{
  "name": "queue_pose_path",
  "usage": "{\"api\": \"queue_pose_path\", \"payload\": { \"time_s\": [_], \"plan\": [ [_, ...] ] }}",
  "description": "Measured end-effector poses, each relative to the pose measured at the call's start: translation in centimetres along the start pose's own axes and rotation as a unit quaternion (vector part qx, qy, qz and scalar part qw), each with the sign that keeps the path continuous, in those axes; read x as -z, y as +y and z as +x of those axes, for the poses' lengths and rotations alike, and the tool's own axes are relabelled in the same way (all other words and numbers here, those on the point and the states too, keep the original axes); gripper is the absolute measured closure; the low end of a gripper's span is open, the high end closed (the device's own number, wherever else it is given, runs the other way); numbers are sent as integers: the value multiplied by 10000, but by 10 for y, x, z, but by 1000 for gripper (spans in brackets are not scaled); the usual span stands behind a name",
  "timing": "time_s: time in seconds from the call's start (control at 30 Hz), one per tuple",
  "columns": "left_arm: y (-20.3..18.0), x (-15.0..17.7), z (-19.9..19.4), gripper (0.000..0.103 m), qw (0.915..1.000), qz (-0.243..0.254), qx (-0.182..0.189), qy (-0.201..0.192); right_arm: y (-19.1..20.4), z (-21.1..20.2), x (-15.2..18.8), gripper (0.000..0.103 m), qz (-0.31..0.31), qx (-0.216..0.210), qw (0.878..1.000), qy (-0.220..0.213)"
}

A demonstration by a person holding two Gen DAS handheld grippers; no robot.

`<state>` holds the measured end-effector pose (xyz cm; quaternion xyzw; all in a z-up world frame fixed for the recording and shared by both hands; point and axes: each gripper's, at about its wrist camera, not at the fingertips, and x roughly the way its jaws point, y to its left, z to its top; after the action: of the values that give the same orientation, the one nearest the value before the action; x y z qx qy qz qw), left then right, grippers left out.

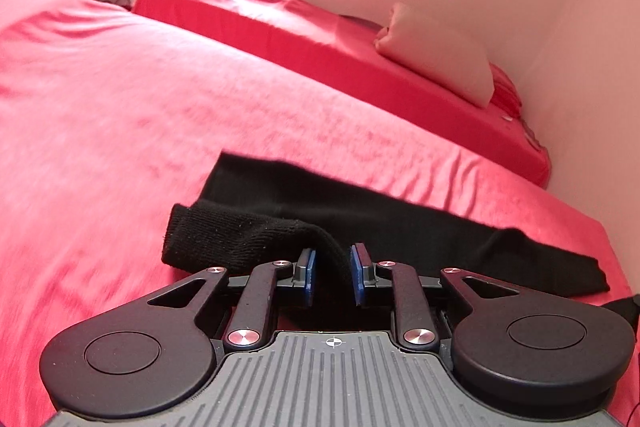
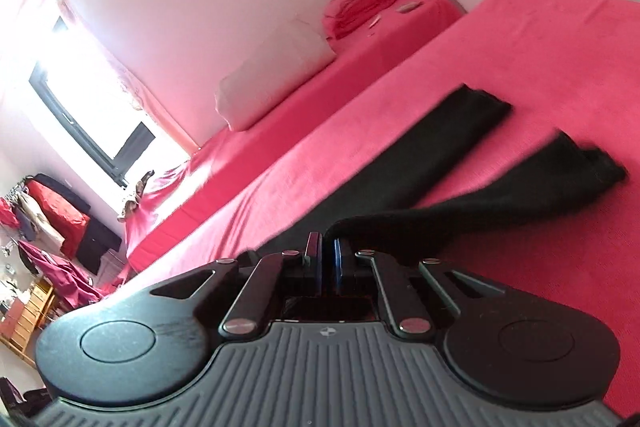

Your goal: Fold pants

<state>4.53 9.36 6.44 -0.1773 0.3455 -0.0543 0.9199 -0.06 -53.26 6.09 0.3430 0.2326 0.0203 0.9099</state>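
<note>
Black knit pants [image 1: 320, 211] lie on a red bedspread [image 1: 120, 99]. In the left wrist view my left gripper [image 1: 333, 275] is shut on a ribbed cuff end of the pants, a fold of black cloth pinched between the blue pads and lifted slightly. In the right wrist view my right gripper [image 2: 327, 263] is shut on the edge of the pants [image 2: 420, 163], whose two legs stretch away across the bedspread [image 2: 520, 39] toward the upper right.
A second bed with a red sheet [image 1: 320, 39] and a white pillow [image 1: 436, 55] stands along the wall beyond. A window [image 2: 84, 99] and clothes racks with a wooden shelf [image 2: 28, 311] are at the far side of the room.
</note>
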Motion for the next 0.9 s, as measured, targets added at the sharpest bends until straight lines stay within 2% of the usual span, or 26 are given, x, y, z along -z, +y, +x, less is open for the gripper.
{"api": "queue_pose_path", "payload": {
  "time_s": [0.07, 0.13, 0.17, 0.3, 0.37, 0.4, 0.47, 0.5, 0.53, 0.6, 0.63, 0.7, 0.77, 0.8, 0.9],
  "plan": [
    [0, -15, 16, 24, 10000, 35, -27, -29, 5, 23, -16, 95, -29, 1, 10000, 59],
    [-1, -29, 36, 35, 9998, 105, -137, -54, 9, 50, -31, 95, -7, 45, 9999, 131],
    [-1, -37, 48, 46, 9996, 149, -236, -67, 12, 64, -37, 95, -30, 93, 9998, 155],
    [8, -61, 100, 46, 9993, 153, -313, 158, 10, 128, -55, 95, 189, 277, 9991, 276],
    [10, -64, 122, 46, 9979, 257, -497, 324, 6, 156, -56, 95, 93, 485, 9985, 247],
    [11, -63, 127, 38, 9971, 304, -587, 381, 1, 172, -55, 95, 171, 602, 9973, 386],
    [12, -61, 123, 20, 9973, 311, -537, 383, -7, 193, -49, 95, 285, 842, 9938, 669],
    [12, -58, 114, 8, 9980, 310, -470, 280, -6, 191, -47, 92, 218, 812, 9945, 618],
    [13, -55, 104, 1, 9985, 324, -419, 157, -2, 186, -46, 87, 102, 803, 9949, 596],
    [16, -46, 79, 0, 9982, 296, -461, -254, 10, 168, -44, 43, -168, 781, 9957, 464],
    [18, -41, 70, 0, 9973, 320, -490, -446, 19, 157, -42, 36, -377, 754, 9959, 334],
    [22, -33, 59, 0, 9956, 384, -589, -615, 46, 139, -33, 34, -1083, 804, 9907, 184],
    [28, -24, 56, 0, 9953, 377, -640, -615, 78, 131, -21, 33, -1742, 898, 9803, 235],
    [31, -22, 57, 0, 9959, 338, -636, -540, 94, 128, -16, 31, -1915, 797, 9778, 297],
    [45, -12, 55, 0, 9973, 221, -542, -447, 147, 124, 7, 30, -2373, -5, 9695, 608]
  ]
}}
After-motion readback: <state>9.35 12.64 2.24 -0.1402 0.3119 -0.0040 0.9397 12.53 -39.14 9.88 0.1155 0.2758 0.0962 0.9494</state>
